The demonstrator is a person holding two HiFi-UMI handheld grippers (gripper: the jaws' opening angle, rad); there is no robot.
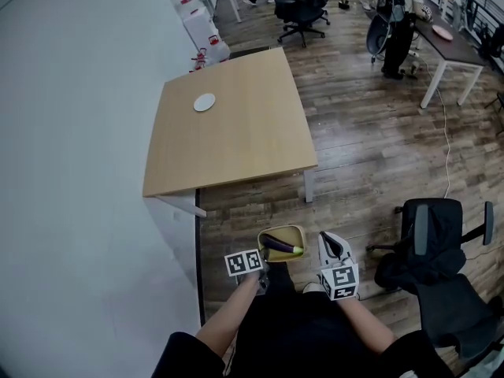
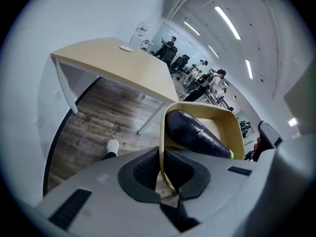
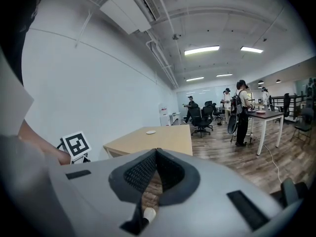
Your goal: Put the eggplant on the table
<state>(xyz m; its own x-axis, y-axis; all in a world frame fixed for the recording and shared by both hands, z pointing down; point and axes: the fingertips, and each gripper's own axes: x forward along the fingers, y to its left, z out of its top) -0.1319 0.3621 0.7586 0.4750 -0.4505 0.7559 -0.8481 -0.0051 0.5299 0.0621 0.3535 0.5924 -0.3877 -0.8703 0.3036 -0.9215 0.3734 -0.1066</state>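
Left gripper view shows my left tongs (image 2: 160, 157) clamped on the rim of the bowl (image 2: 236, 132) carrying the eggplant (image 2: 195, 132), so it travels unsqueezed. My right tongs (image 3: 157, 157) are together, empty. The worktop (image 1: 236, 132) with its plate (image 1: 204, 102) lies far ahead across floor (image 1: 260, 203); a chair (image 1: 437, 250) stands right, out of the way.

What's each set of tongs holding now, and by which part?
Left tongs grip the yellow bowl by its near rim, the eggplant lying inside. Right tongs are shut on nothing.
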